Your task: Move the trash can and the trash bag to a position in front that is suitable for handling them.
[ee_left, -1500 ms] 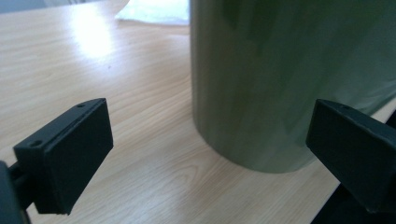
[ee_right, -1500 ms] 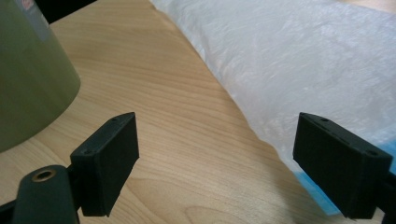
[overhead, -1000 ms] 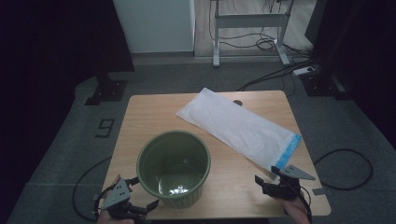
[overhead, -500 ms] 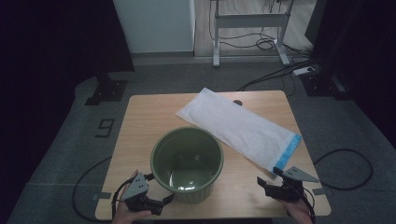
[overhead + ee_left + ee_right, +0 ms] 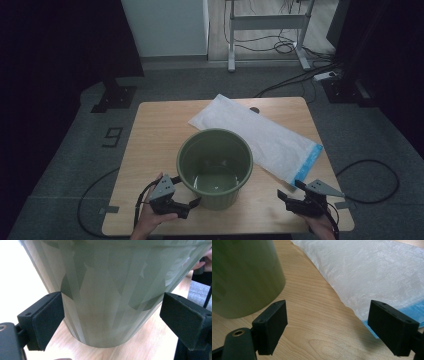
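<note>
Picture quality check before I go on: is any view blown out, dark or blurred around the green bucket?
High view: surroundings dark, the green bucket and table evenly lit, glare on the bucket's inner floor. Left gripper view: background at upper left washed out white, bucket wall patterned with pale reflections. Right gripper view: bucket soft and out of focus, plastic bag bright but textured.

1. The bucket (image 5: pixel 215 167) stands upright on the counter (image 5: pixel 150 135), toward its near edge and about midway across.
2. The plastic bag (image 5: pixel 260 137) lies flat behind and to the right of the bucket, slanting from the far middle toward the near right.
3. The left gripper (image 5: pixel 192 204) sits at the bucket's near-left base, its fingers (image 5: pixel 47 320) on either side of the wall.
4. The right gripper (image 5: pixel 287 194) rests near the counter's near-right corner, just before the bag's near end, well apart from the bucket.
</note>
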`<state>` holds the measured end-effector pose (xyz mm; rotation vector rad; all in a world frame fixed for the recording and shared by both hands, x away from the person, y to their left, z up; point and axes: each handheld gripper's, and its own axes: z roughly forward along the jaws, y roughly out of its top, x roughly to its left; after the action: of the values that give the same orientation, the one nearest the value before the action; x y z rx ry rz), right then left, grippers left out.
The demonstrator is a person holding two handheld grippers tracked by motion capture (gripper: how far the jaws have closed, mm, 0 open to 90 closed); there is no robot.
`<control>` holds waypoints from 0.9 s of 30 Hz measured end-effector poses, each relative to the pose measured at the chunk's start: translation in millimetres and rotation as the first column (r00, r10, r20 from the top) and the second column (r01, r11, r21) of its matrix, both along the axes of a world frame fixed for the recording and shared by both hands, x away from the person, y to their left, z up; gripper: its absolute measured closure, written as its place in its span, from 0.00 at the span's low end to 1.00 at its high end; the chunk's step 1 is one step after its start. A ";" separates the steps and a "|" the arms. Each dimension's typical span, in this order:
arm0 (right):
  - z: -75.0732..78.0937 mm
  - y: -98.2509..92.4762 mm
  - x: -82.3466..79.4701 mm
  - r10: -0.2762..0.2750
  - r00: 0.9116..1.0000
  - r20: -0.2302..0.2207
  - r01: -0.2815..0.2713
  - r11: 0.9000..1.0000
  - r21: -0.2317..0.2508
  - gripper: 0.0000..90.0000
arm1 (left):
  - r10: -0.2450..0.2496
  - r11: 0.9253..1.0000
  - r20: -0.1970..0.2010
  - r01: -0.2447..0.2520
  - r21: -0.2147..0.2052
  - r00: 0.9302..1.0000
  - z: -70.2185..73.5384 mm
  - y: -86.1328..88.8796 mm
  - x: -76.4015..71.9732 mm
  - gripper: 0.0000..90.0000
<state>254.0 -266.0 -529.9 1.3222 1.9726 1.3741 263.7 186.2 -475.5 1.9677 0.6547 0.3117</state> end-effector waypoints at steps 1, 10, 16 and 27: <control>0.7 -0.5 -0.5 -0.002 1.000 0.005 0.002 1.000 -0.003 0.17 | -0.001 1.000 0.004 0.001 0.009 1.000 1.2 -3.2 1.7 0.07; 3.4 -7.7 -1.0 -0.026 1.000 0.018 0.026 1.000 0.004 0.17 | -0.002 1.000 -0.014 0.002 0.000 1.000 4.4 -14.7 14.9 0.06; 3.9 -13.7 -2.1 -0.045 0.999 0.018 0.044 0.999 0.012 0.18 | 0.025 1.000 -0.010 -0.025 -0.010 1.000 4.2 -17.5 15.0 0.08; 5.2 -9.1 -3.6 -0.043 0.999 0.021 0.043 0.999 -0.007 0.18 | 0.150 0.985 0.029 -0.152 0.083 0.988 0.5 14.8 -17.3 0.08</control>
<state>250.4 -275.1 -524.7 1.3338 1.9227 1.3534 246.5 200.9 -475.0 1.9965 0.7886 0.4611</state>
